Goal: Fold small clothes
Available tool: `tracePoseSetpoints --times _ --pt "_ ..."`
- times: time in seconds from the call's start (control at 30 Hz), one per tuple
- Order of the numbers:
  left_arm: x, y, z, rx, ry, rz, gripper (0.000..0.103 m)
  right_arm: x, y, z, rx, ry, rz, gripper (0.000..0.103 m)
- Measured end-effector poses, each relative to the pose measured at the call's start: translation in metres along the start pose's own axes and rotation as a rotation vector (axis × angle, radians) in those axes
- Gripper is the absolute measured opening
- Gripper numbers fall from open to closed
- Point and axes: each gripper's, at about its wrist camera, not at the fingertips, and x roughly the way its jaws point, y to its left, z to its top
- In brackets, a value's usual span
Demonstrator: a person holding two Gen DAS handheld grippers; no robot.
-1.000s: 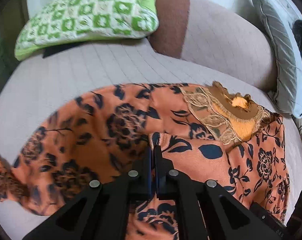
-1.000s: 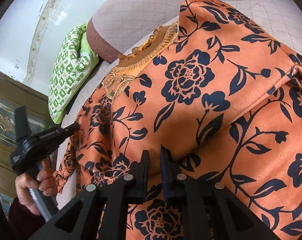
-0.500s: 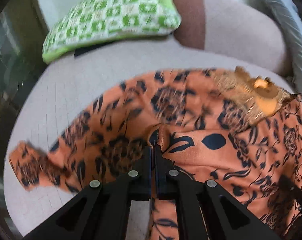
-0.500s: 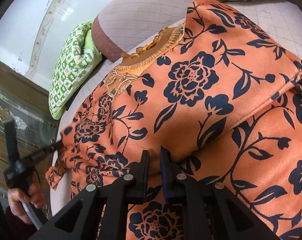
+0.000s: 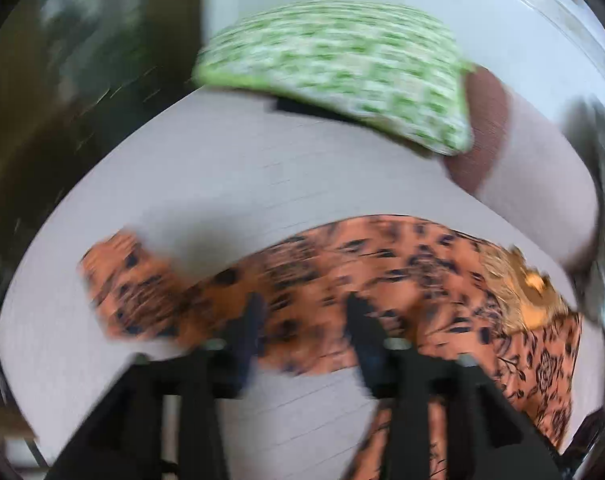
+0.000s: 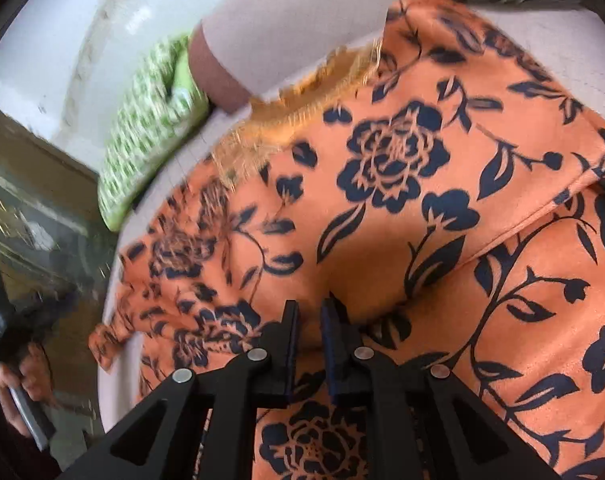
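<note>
Our left gripper (image 5: 302, 312), jaws wide and empty, hovers beside the orange floral garment's (image 6: 402, 184) sleeve; our right gripper (image 6: 310, 320) pinches its body.

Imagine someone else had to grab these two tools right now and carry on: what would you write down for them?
Left tool: open, holding nothing, above the garment's spread sleeve.
Right tool: nearly shut, pinching a fold of the orange floral garment.
The garment lies on the pale sofa seat, collar towards the backrest, near the green checked cushion.
Done: garment spread out, sleeve out to the side.
Left: no finished fold shows; sleeves and body still need folding.
</note>
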Motion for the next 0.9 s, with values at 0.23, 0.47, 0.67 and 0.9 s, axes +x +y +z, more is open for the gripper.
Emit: tracePoseSetpoints --times 0.23,0.47,0.67,0.9 --pt "0.003 0.108 -0.036 -0.379 0.075 -0.068 0.068 0.000 0.001 0.000 -0.008 -0.002 -0.008 0.014" --pt "0.029 0.110 -0.037 -0.570 0.141 -0.208 0.079 0.002 0.001 -0.003 -0.013 -0.007 -0.011 0.014" --pt "0.074 0.105 -0.018 -0.762 0.259 -0.190 0.081 0.002 0.001 -0.001 -0.009 -0.007 -0.009 0.014" --pt "0.092 0.100 -0.010 -0.695 0.272 0.013 0.021 0.003 0.001 0.000 -0.002 0.002 -0.003 0.014"
